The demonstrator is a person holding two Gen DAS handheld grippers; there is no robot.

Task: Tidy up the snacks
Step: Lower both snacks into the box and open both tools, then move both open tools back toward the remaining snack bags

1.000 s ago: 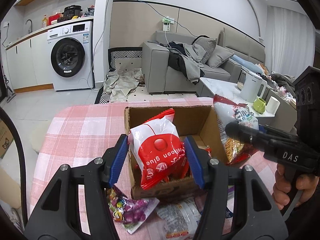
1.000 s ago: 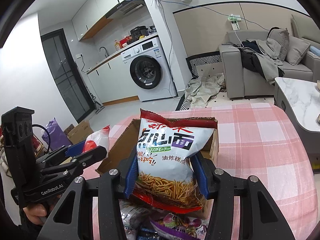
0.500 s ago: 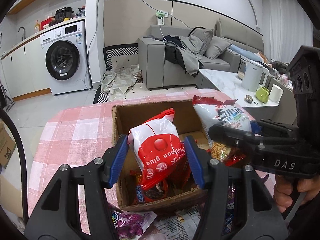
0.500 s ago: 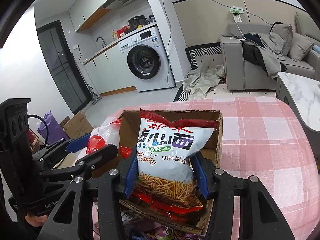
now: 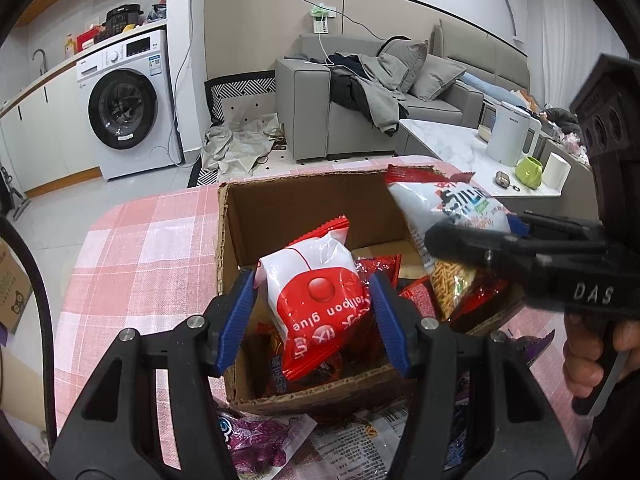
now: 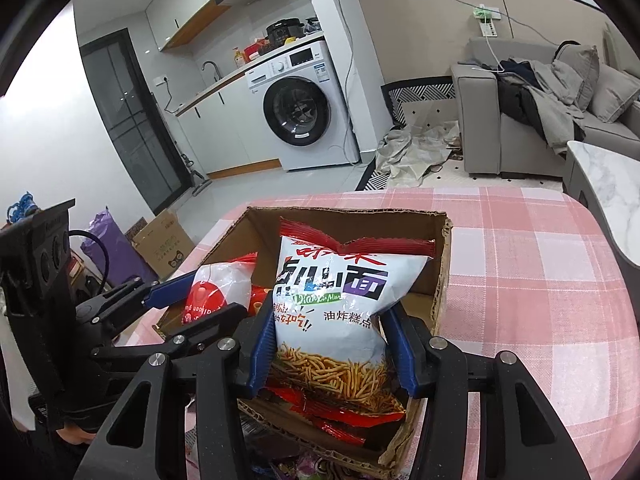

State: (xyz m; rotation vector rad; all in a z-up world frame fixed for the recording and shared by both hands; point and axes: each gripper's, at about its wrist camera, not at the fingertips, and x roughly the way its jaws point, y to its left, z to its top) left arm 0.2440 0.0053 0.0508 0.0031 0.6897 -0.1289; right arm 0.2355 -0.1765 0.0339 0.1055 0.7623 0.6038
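An open cardboard box (image 5: 304, 200) (image 6: 442, 280) stands on the pink checked table (image 5: 152, 248) (image 6: 540, 264). My left gripper (image 5: 314, 316) is shut on a red and white snack bag (image 5: 316, 300) and holds it over the box's near left part; the bag also shows in the right wrist view (image 6: 212, 292). My right gripper (image 6: 330, 350) is shut on a white noodle-snack bag (image 6: 340, 308) held over the box's right side; it also shows in the left wrist view (image 5: 452, 232). Red packets (image 5: 380, 268) lie inside the box.
Loose snack packets, one purple (image 5: 256, 436), lie on the table in front of the box. Behind the table are a washing machine (image 5: 124, 104), a grey sofa (image 5: 360, 96) and a marble side table with a kettle (image 5: 508, 132). Cardboard boxes (image 6: 160, 244) stand on the floor at left.
Both grippers have moved forward and down with their bags, from in front of the box to over its opening. Both stay shut on their bags.
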